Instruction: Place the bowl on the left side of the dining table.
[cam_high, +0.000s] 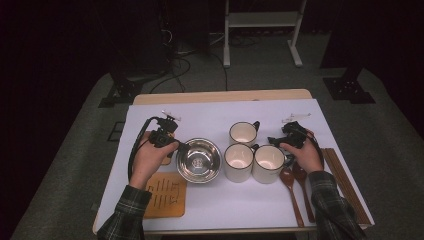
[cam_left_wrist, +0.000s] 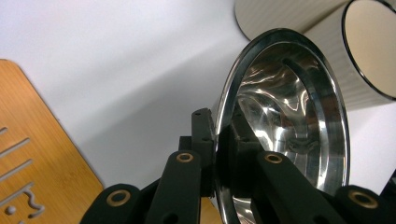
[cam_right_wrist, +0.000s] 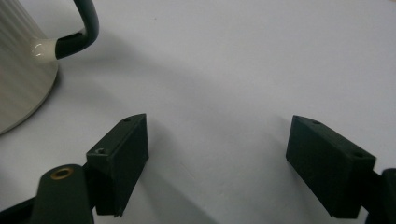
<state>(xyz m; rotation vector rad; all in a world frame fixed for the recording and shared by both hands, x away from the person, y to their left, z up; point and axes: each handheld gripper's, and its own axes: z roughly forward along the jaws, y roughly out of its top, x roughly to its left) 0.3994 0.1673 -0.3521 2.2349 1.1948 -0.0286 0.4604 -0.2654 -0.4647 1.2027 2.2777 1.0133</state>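
Far left of the counter (cam_high: 150, 112), on its white cover: a wooden board (cam_high: 165, 195) with engraved marks is lying near the front edge, partly under the person's left forearm. In the left gripper view the same board (cam_left_wrist: 42, 154) is showing at the lower left.

Just right of it, the left gripper (cam_high: 172, 142) is clamping the near-left rim of the steel bowl (cam_high: 199, 160). In the left gripper view the left gripper (cam_left_wrist: 217, 144) is pinching narrow on the bowl (cam_left_wrist: 289, 121), one jaw outside the wall, one inside, pads pressing the rim. Whether the bowl is sitting flat or lifting off the cover I cannot tell.

Moving right: three cream mugs with dark rims are standing in a cluster. The rear mug (cam_high: 243, 133) is sitting behind; the middle mug (cam_high: 238, 162) is standing just beside the bowl; the right mug (cam_high: 269, 163) is touching the middle one.

Further right, the right gripper (cam_high: 290, 135) is hovering behind the right mug's handle. In the right gripper view the right gripper (cam_right_wrist: 217, 149) is standing wide, with bare white cover between the jaws; a mug's handle (cam_right_wrist: 79, 30) is showing at upper left, apart from the jaws.

Right again: two wooden spoons (cam_high: 295, 187) are lying side by side under the right hand, then chopsticks (cam_high: 345, 185) along the counter's right edge.
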